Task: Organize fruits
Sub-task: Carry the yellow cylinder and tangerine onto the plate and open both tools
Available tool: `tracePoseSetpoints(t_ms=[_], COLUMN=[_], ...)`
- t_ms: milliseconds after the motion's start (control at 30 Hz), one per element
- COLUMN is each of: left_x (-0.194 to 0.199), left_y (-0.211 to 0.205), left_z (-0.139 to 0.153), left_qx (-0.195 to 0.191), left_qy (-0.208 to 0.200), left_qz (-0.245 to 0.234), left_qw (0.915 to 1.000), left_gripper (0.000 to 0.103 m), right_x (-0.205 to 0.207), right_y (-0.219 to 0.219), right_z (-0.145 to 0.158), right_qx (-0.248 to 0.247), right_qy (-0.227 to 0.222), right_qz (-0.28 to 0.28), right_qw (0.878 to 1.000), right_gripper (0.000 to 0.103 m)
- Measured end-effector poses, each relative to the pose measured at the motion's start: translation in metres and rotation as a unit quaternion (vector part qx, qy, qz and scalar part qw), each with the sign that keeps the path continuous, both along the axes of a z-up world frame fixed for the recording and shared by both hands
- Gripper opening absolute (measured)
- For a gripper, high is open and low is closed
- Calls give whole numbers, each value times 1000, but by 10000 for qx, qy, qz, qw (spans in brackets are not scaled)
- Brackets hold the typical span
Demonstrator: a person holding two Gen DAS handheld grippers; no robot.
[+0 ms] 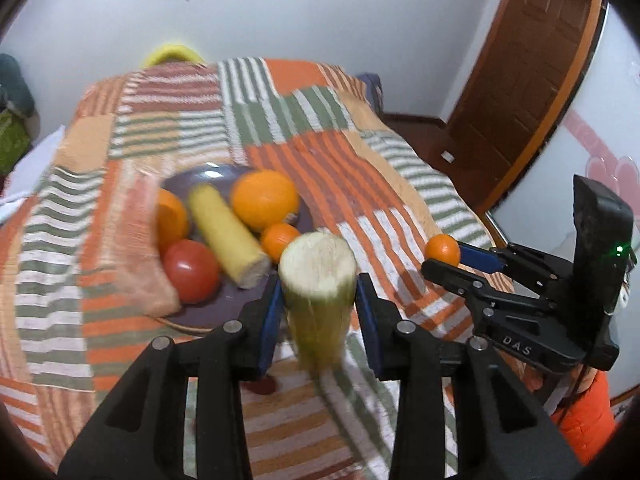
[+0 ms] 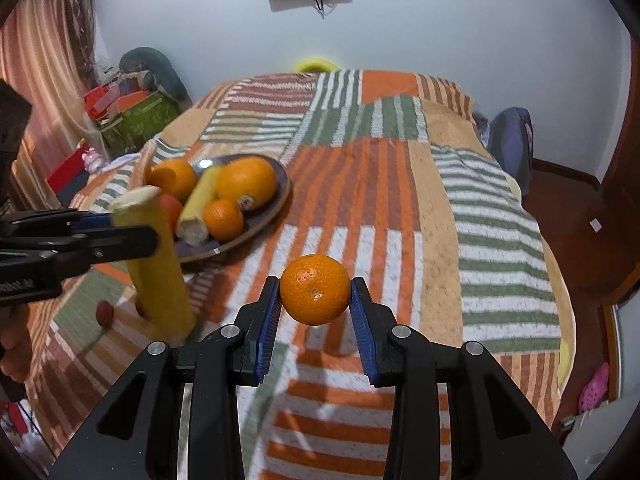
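Your left gripper (image 1: 318, 300) holds corn (image 1: 318, 280) upright, just beside plate (image 1: 208, 316); right gripper (image 2: 315, 300) pinches mandarin (image 2: 315, 289); plate lies ahead-left, farther from right; left goes first.

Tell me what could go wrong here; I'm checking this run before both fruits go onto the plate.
The plate already looks crowded, so a newly added fruit may roll off. The left gripper holds the yellow cylinder upright near its top; it could tilt. The right gripper pinches the mandarin only at its sides; it might slip.
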State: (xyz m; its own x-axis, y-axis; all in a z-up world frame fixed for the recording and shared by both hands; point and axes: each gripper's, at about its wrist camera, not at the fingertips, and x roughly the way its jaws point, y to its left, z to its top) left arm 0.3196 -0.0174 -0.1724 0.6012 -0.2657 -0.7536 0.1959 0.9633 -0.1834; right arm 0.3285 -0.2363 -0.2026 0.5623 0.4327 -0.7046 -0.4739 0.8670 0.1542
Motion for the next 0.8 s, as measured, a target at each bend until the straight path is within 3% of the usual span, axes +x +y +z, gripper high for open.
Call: tracePoseSetpoints(t_ms=[300, 800], left_x=[10, 66], left_y=[34, 56], left_z=[28, 21], left_qx=[-193, -205], left_qy=[-327, -304], left_qz=[415, 816], left_qw=[9984, 9960], left_gripper=[36, 36], right_x=[15, 39], right_y=[29, 72], right_z=[20, 20], right_qx=[153, 115], right_qy=[-237, -370], right_qz=[139, 429], right_qw=[9995, 9983], right_gripper=[32, 32])
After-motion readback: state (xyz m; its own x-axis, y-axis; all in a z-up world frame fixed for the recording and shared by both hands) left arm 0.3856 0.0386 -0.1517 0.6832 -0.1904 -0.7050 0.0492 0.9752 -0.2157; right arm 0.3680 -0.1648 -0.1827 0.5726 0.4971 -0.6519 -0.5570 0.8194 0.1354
